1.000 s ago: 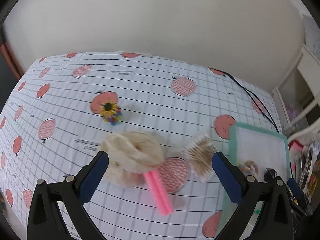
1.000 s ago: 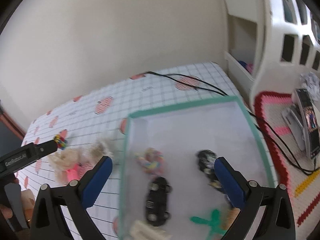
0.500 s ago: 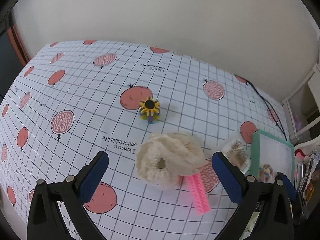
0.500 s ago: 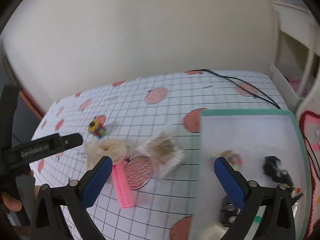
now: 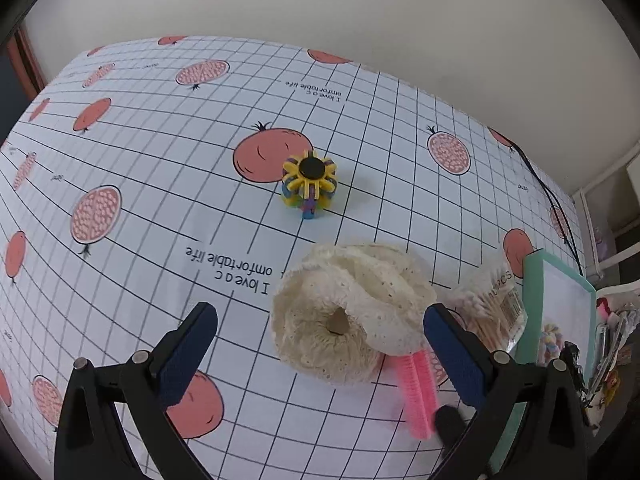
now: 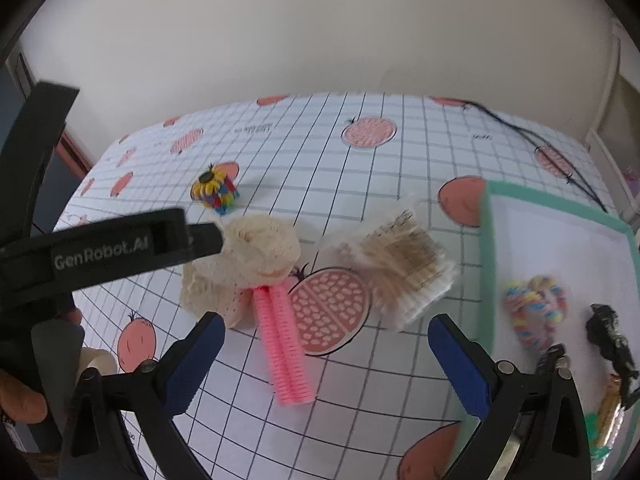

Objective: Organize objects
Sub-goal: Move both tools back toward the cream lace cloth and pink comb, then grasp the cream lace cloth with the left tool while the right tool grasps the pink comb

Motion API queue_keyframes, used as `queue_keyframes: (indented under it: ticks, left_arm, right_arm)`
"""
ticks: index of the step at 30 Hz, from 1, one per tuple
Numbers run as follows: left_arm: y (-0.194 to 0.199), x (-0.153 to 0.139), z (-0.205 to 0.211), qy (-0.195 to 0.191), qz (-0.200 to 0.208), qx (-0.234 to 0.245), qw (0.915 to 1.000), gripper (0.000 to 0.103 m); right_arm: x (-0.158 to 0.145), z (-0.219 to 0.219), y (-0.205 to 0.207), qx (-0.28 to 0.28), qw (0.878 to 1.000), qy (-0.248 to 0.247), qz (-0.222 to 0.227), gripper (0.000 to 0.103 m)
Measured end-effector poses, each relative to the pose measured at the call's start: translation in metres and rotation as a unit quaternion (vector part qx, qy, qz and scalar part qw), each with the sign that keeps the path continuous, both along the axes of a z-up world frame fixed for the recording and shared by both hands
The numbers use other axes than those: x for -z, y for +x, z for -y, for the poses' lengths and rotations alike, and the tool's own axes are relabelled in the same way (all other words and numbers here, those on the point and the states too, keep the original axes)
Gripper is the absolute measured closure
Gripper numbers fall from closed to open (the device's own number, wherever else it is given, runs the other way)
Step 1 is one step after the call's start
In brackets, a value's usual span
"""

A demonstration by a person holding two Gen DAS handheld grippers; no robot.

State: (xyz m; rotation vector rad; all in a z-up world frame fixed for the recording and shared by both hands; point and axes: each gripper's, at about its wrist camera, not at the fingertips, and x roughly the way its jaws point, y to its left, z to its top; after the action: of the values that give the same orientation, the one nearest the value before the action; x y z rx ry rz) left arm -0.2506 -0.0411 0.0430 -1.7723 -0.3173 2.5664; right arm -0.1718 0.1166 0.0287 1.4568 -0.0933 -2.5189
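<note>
A cream lace scrunchie (image 5: 352,312) (image 6: 248,264) lies on the pomegranate-print tablecloth, partly covering a pink comb-like clip (image 5: 418,392) (image 6: 282,344). To its right lies a clear pack of cotton swabs (image 5: 492,304) (image 6: 400,272). A yellow flower-shaped toy (image 5: 309,184) (image 6: 214,190) stands farther back. My left gripper (image 5: 320,344) is open, hovering just in front of the scrunchie. My right gripper (image 6: 326,360) is open above the pink clip, with nothing between its fingers. The left gripper's body (image 6: 100,252) shows at the left of the right wrist view.
A white tray with a green rim (image 6: 486,264) (image 5: 536,300) sits at the right, holding a pastel hair tie (image 6: 534,312), black clips (image 6: 610,336) and other small items. A black cable (image 6: 560,152) runs along the far right. A person's hand (image 6: 20,396) holds the left gripper.
The left gripper has come closer to the scrunchie, which now looks larger. The right gripper has swung left, from over the tray to over the pink clip and swabs.
</note>
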Motion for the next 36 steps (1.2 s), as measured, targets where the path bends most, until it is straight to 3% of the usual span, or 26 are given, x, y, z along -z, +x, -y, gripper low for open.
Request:
queue_keyframes:
  ticks: [9,18,20,25,28,32,36]
  left_arm:
    - [-0.005,0.018,-0.006,0.0,0.013,0.012,0.9998,0.0]
    - [-0.004,0.028,-0.014,-0.007,0.021,0.019,0.9996,0.002]
    - [-0.005,0.029,-0.015,-0.008,0.022,0.023,0.9995,0.009]
    - [-0.006,0.029,-0.018,-0.014,0.021,0.027,0.9993,0.011]
    - [-0.006,0.028,-0.017,-0.003,0.021,0.031,0.9993,0.02]
    - [-0.006,0.027,-0.019,-0.006,0.018,0.035,0.9992,0.023]
    - [-0.006,0.026,-0.018,0.023,0.02,0.035,0.9989,0.038]
  right_arm:
    - [0.022,0.017,-0.002,-0.016,0.999,0.02,0.029,0.006]
    - [0.031,0.016,-0.005,-0.01,0.999,0.033,0.042,0.021]
    - [0.033,0.016,-0.005,-0.011,0.998,0.036,0.043,0.025]
    - [0.034,0.017,-0.003,-0.015,0.998,0.034,0.046,0.03]
    - [0.035,0.018,-0.003,-0.018,0.998,0.033,0.047,0.035]
    - [0.034,0.019,-0.001,-0.026,0.998,0.029,0.047,0.045]
    - [0.034,0.02,-0.001,-0.031,0.998,0.022,0.049,0.052]
